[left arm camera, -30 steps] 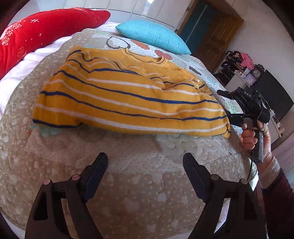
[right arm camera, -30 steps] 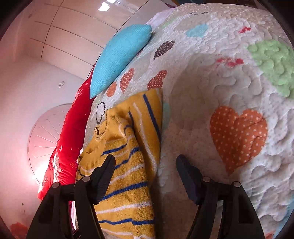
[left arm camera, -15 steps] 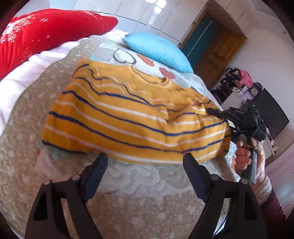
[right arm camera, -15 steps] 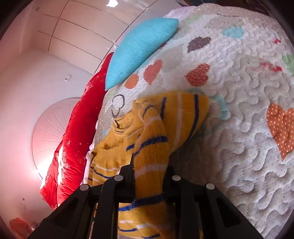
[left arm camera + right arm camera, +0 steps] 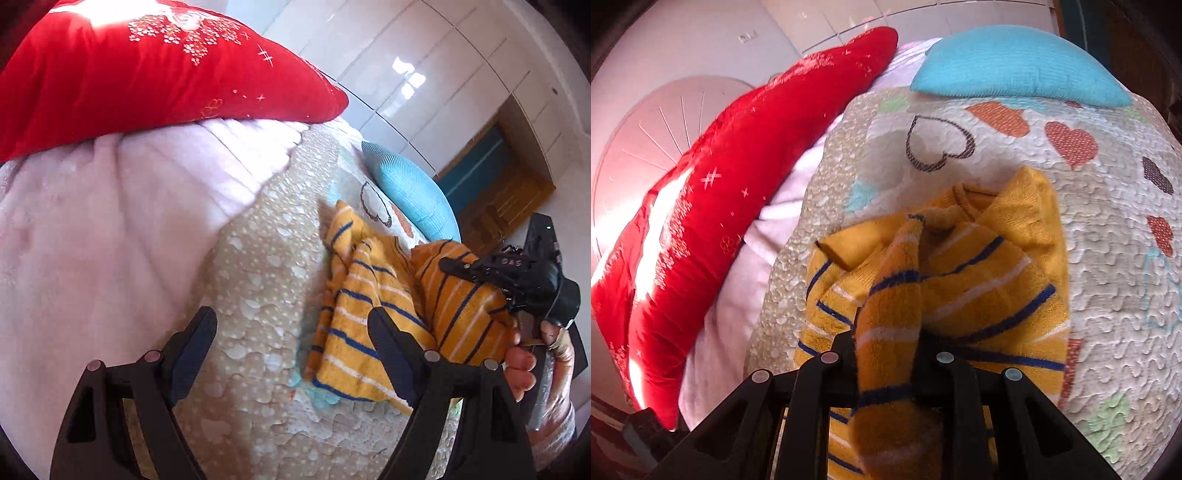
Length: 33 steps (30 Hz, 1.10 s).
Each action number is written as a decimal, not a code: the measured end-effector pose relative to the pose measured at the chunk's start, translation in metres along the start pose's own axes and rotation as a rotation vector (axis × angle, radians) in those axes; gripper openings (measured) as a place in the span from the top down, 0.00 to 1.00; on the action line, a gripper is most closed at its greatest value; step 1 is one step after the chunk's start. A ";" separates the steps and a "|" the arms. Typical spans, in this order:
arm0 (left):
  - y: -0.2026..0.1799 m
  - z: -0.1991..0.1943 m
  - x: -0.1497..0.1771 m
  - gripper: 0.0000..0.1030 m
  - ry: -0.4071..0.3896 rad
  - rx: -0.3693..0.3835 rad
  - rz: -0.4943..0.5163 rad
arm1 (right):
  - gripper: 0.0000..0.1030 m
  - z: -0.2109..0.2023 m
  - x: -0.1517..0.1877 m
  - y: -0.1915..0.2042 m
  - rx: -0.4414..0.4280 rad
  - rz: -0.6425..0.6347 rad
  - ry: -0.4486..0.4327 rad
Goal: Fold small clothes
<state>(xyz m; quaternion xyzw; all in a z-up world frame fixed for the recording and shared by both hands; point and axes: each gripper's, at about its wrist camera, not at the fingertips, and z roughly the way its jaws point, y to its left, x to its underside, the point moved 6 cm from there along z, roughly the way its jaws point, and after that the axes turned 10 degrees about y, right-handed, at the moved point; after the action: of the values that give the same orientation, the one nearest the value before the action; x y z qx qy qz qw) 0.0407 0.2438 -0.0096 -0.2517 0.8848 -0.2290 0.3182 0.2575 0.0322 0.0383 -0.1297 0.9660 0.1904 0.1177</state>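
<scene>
A yellow sweater (image 5: pixel 354 325) with blue and white stripes lies bunched on the quilted bedspread (image 5: pixel 258 280). In the right wrist view my right gripper (image 5: pixel 886 339) is shut on a raised fold of the sweater (image 5: pixel 997 266), and the cloth drapes up between its fingers. The left wrist view shows that same right gripper (image 5: pixel 509 273) held by a hand (image 5: pixel 535 362), lifting one side of the sweater over the rest. My left gripper (image 5: pixel 291 347) stands open over bare quilt, left of the sweater, with nothing between its fingers.
A red pillow (image 5: pixel 147 74) and a pale pink blanket (image 5: pixel 92 240) lie along the bed's left side. A blue cushion (image 5: pixel 1015 66) rests beyond the sweater. The quilt (image 5: pixel 1108 240) with heart patterns spreads to the right. White wardrobe doors (image 5: pixel 424 92) stand behind.
The right gripper shut on the sweater's edge and carried it up and across, so the flat sweater is now doubled and bunched. The left gripper swung left toward the pink blanket, still open.
</scene>
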 end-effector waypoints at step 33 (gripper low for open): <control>-0.029 0.023 0.001 0.20 0.120 0.302 -0.025 | 0.88 -0.015 0.060 0.006 -0.129 -0.118 0.034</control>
<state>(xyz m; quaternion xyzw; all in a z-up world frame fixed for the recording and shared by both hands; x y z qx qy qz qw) 0.0639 0.2152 -0.0094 -0.1978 0.8545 -0.3779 0.2964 0.1962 0.0197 0.0371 -0.1968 0.9442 0.2428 0.1038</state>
